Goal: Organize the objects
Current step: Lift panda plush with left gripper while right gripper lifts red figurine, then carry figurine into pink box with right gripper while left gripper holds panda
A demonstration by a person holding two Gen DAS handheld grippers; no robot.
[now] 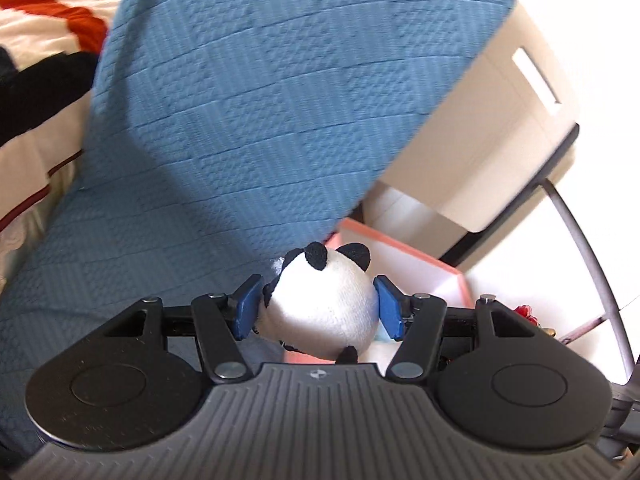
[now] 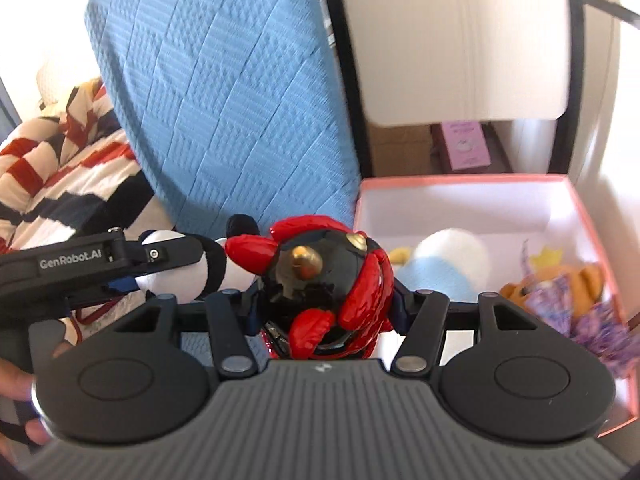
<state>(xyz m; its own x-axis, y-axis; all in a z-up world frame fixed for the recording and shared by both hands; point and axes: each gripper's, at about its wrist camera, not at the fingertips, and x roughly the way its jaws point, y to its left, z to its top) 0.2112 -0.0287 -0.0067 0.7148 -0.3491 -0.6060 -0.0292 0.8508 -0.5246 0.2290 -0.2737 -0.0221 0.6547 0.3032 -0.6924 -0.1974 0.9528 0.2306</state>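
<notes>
My left gripper (image 1: 318,308) is shut on a small plush panda (image 1: 320,304), its blue pads pressing the white body from both sides, held in the air over the blue sofa seat. My right gripper (image 2: 324,304) is shut on a glossy red and black toy figure (image 2: 320,284) with gold studs, which hides most of the pads. The left gripper (image 2: 120,264) with the panda (image 2: 192,272) shows just left of the figure in the right wrist view. A pink-rimmed box (image 2: 460,180) with a white inside stands to the right, holding several soft toys.
A blue quilted sofa cushion (image 1: 280,92) leans upright ahead. A striped red, white and black blanket (image 2: 60,184) lies to the left. White furniture (image 2: 460,40) with a cardboard box and a pink box under it stands behind the open box (image 1: 400,256). A hand (image 2: 16,380) holds the left gripper.
</notes>
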